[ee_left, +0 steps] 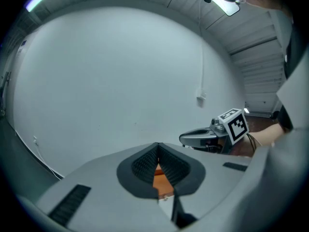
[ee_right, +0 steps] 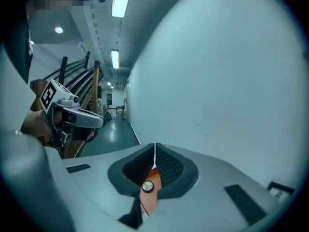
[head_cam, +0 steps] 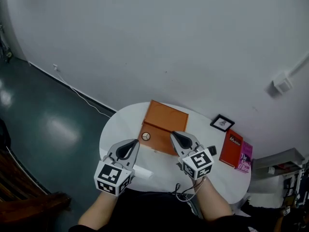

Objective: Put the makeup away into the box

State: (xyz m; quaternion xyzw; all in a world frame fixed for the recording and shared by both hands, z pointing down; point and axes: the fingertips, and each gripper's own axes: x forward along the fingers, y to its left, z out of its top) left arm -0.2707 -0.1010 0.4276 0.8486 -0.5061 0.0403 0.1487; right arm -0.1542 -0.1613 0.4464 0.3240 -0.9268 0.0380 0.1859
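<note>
The left gripper (head_cam: 129,148) and right gripper (head_cam: 179,140) both hover with jaws pressed together, empty, above the orange box (head_cam: 163,124) on the round white counter (head_cam: 116,129).

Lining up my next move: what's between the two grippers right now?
In the head view, the box, its front edge with the round clasp, shows between the left gripper and right gripper; nearer the person, bare white table.
</note>
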